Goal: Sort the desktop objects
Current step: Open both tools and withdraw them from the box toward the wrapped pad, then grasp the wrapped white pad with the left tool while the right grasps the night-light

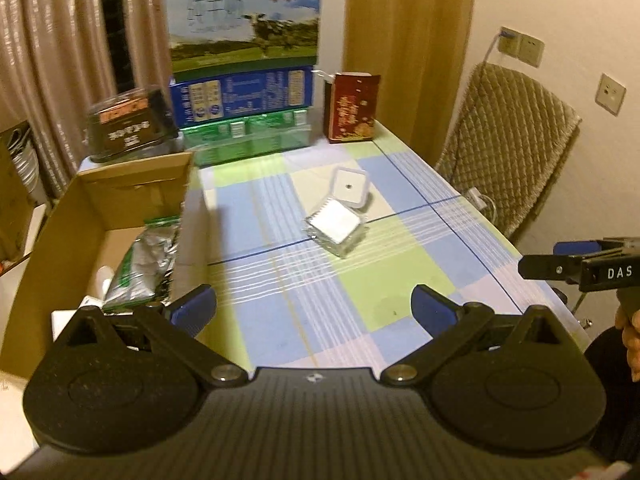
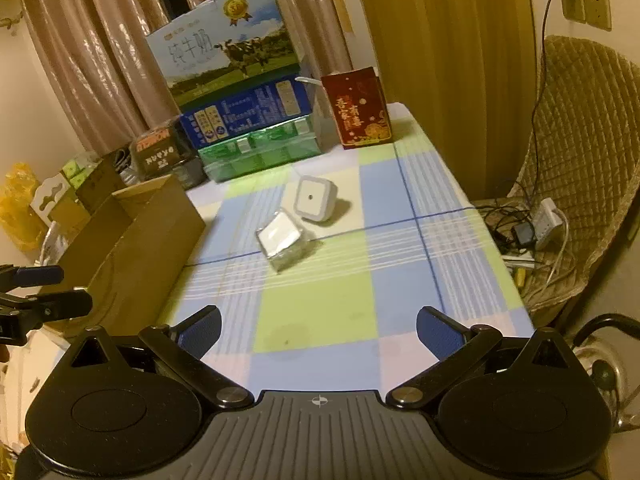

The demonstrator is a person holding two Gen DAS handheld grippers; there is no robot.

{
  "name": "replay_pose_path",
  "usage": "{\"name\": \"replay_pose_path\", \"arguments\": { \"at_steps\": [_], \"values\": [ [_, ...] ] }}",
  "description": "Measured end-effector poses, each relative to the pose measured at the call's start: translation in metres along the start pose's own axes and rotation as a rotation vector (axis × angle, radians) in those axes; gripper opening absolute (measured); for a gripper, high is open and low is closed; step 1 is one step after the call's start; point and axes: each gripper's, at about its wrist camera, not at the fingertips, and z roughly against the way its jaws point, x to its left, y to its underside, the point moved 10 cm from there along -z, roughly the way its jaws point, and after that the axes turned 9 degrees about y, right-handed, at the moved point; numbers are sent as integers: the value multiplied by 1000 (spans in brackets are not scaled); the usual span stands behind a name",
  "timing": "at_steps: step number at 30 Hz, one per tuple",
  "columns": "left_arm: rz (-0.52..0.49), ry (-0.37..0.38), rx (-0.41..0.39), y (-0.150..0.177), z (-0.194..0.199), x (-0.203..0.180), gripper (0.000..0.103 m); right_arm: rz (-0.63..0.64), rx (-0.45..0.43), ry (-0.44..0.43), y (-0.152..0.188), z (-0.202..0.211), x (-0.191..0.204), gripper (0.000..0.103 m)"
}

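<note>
The checked worktop point(image 1: 328, 300) carried a cardboard box point(image 1: 132, 196) at its left edge, a clear plastic case point(image 2: 282, 242) near the middle and a white night-light point(image 2: 314, 200) just behind it. Left tongs point(image 1: 314, 308) and right tongs point(image 2: 318, 330) hung apart, holding nothing.

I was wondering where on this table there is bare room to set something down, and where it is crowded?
The near half of the checked tablecloth is bare, bordered by the cardboard box on the left, the table's right edge, and the clear plastic case with the white night light beyond. The far end is crowded with stacked milk cartons and the red box.
</note>
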Motion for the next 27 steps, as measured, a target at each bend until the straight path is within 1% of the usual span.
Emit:
{"name": "replay_pose_path", "arguments": {
  "at_steps": [5, 8, 15, 20, 24, 27],
  "values": [
    [-36, 44, 29, -4, -22, -11, 102, 31, 4, 13, -6, -13, -10, 101],
    [-63, 66, 49, -6, -36, -15, 102, 77, 1, 15, -12, -23, -12, 101],
    [-147, 112, 104, -11, -78, -21, 102, 274, -23, 11, -27, -60, -12, 101],
    [-215, 126, 150, -16, -116, -17, 102, 414, -41, -1, -38, -92, -9, 101],
    [-259, 144, 180, -22, -147, -14, 101, 521, -40, -27, -42, -120, -7, 101],
    [-303, 147, 195, -29, -171, -10, 101, 583, -22, -51, -43, -145, -7, 101]
  ]
}}
